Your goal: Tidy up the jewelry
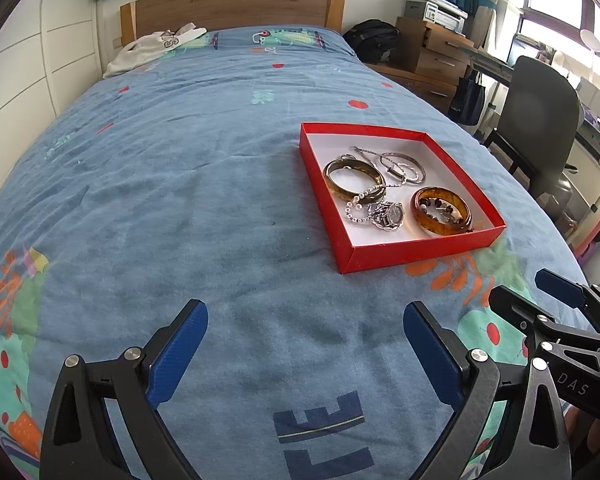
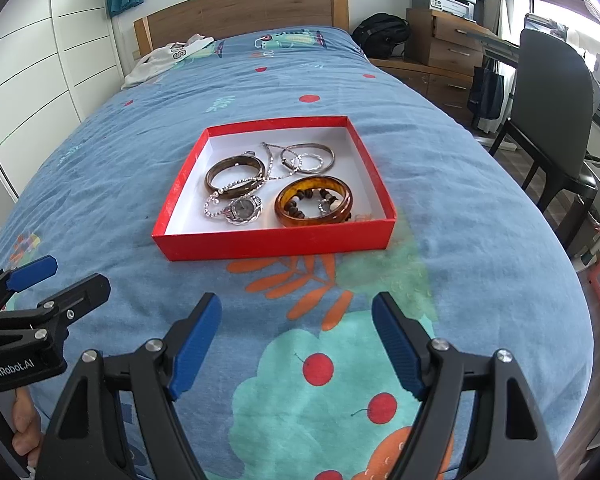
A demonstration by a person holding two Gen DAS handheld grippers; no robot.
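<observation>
A red box (image 1: pixel 416 250) (image 2: pixel 276 244) with a white inside lies on the blue bedspread. It holds a brown bangle (image 2: pixel 230 190), an amber bangle (image 2: pixel 312 220) with dark beads inside it, a silver watch (image 2: pixel 244 208), a silver chain (image 2: pixel 269 158) and thin silver bangles. My left gripper (image 1: pixel 305 312) is open over bare bedspread, left of and nearer than the box. My right gripper (image 2: pixel 297 302) is open too, just in front of the box, with nothing between its fingers. Each gripper shows at the edge of the other's view.
The bedspread (image 1: pixel 180 200) covers a bed with a wooden headboard (image 1: pixel 236 4); a white garment (image 1: pixel 156 48) lies near the pillow end. Right of the bed stand a dark chair (image 2: pixel 552 92), wooden drawers (image 2: pixel 452 40) and a black backpack (image 2: pixel 384 32). White wardrobe doors line the left.
</observation>
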